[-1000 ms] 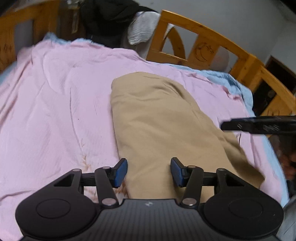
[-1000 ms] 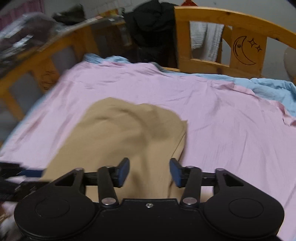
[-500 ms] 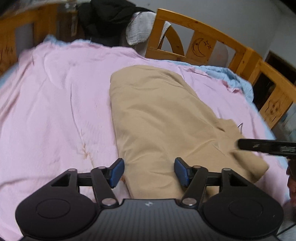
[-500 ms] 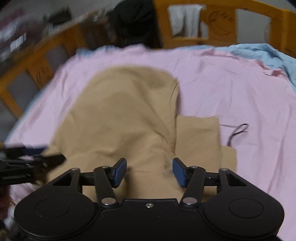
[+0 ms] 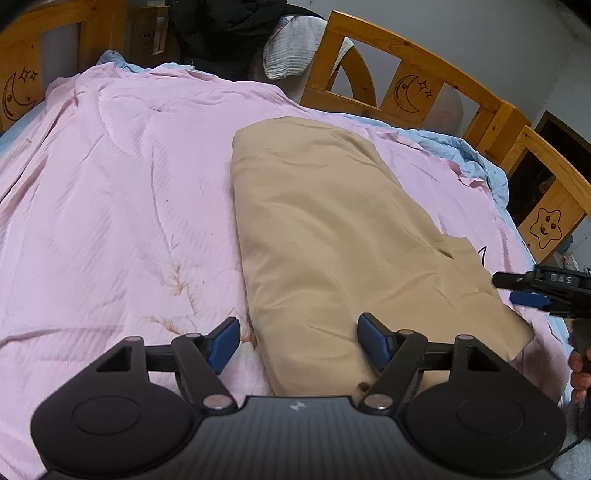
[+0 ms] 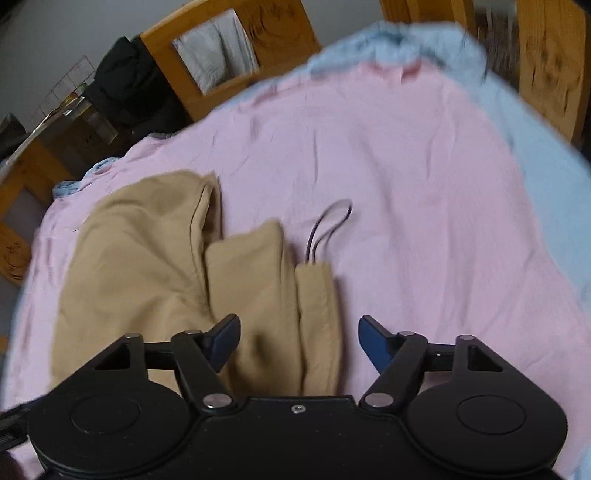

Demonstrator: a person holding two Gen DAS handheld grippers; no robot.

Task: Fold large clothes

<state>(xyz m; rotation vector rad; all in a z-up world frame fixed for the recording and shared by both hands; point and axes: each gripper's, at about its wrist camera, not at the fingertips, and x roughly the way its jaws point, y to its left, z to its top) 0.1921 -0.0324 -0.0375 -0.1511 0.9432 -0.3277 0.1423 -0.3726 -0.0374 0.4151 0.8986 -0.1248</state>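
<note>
A tan garment [image 5: 332, 229], folded into a long strip, lies on the pink bedspread [image 5: 110, 184]. My left gripper [image 5: 298, 343] hovers over its near left edge. Its jaws are opening, and the fabric lies below them, not pinched. In the right wrist view the garment [image 6: 147, 258] ends in a hem with a dark drawstring loop [image 6: 328, 225]. My right gripper [image 6: 298, 342] hangs above that hem. Its jaws are closing, still wide apart, and grip nothing. The right gripper [image 5: 532, 291] also shows at the right edge of the left wrist view, beside the garment's near right corner.
A wooden bed rail [image 5: 406, 88] with moon and star carvings runs around the bed. Black clothing [image 5: 221, 33] and a white towel [image 5: 295, 51] hang over the far rail. A light blue sheet [image 6: 535, 166] shows along the right side. A hand [image 5: 578, 373] is at the right edge.
The left jaws have spread wider. The right gripper has rolled and shifted right, so the drawstring hem has come under it; in the left wrist view it has sunk toward the lower right.
</note>
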